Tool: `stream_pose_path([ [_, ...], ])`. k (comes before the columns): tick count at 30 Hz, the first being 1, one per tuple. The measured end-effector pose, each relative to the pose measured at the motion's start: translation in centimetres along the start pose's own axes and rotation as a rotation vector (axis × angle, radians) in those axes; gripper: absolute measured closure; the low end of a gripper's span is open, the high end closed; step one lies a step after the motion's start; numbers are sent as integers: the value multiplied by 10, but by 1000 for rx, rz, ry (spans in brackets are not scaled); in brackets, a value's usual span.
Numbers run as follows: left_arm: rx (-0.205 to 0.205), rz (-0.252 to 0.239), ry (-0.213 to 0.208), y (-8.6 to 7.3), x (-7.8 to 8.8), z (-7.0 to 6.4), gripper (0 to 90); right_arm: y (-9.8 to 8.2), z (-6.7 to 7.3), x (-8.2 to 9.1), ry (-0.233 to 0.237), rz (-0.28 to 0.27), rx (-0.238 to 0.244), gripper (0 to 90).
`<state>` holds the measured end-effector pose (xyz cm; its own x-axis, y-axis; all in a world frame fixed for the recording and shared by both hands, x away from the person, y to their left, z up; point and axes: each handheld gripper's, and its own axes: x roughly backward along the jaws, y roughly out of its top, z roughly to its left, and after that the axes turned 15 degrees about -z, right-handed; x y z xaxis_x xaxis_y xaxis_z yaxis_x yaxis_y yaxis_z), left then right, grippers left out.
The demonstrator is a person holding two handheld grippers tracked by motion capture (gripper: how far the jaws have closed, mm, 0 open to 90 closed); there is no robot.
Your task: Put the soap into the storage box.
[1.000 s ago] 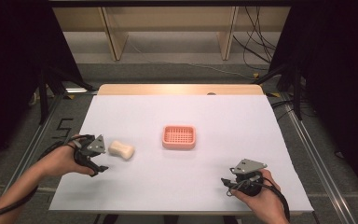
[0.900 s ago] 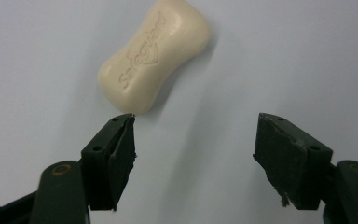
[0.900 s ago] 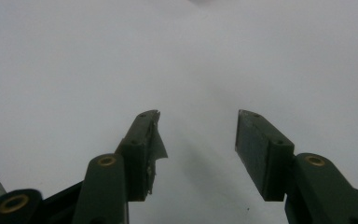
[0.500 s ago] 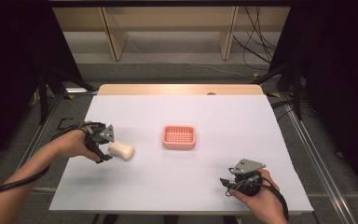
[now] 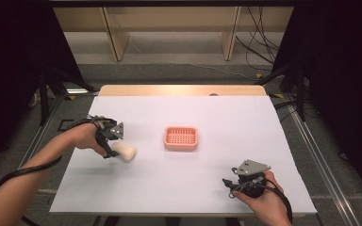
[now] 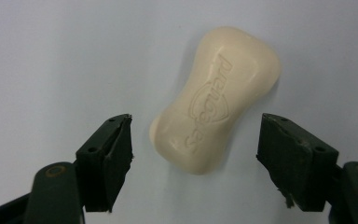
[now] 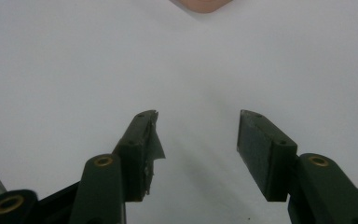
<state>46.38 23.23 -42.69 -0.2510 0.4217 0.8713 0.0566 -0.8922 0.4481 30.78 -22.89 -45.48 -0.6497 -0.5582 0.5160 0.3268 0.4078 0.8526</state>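
A cream bar of soap (image 5: 125,152) lies flat on the white table at the left. My left gripper (image 5: 114,149) hovers right at it, held from the left. In the left gripper view the soap (image 6: 216,98) lies slanted, with its near end between the jaws of my left gripper (image 6: 196,126). The jaws have just been opening and stand wide, with a gap on each side of the bar. A pink slotted soap dish (image 5: 181,138) sits at the table's middle. My right gripper (image 5: 227,182) rests near the front right, and it is open (image 7: 198,116) over bare table.
The white sheet (image 5: 226,117) covers the table, and a wooden strip (image 5: 179,90) shows along its far edge. A corner of the pink dish (image 7: 203,4) shows at the top of the right gripper view. Cables trail from both grippers.
My left hand has moved right and a little farther up the table, so its gripper now stands at the soap. The soap, the dish and the right hand have stayed put.
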Motion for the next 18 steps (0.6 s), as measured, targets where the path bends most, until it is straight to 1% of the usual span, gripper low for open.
stream_pose_path([
  [1,0,0,0,0,0,0,259,0,0,0,0,0,0,482],
  [2,-14,5,-8,1,-1,0,259,0,0,0,2,1,3,482],
  [5,-23,2,-18,2,-4,0,262,0,0,0,5,8,0,480],
  [6,-34,-1,-28,4,-6,0,263,0,0,-1,5,9,0,479],
  [9,-29,-1,-37,5,-8,-1,262,0,1,-1,2,5,2,478],
  [10,-28,-7,-49,6,-11,-1,261,0,1,-1,4,8,1,477],
  [11,-37,-5,-53,7,-12,0,262,0,1,-1,4,7,2,477],
  [14,-46,2,-62,8,-15,0,264,0,0,-1,5,9,4,477],
  [17,-56,8,-63,9,-18,0,264,0,1,-1,5,9,-5,477],
  [18,-65,9,-66,11,-19,0,263,-1,0,-1,6,9,-2,477],
])
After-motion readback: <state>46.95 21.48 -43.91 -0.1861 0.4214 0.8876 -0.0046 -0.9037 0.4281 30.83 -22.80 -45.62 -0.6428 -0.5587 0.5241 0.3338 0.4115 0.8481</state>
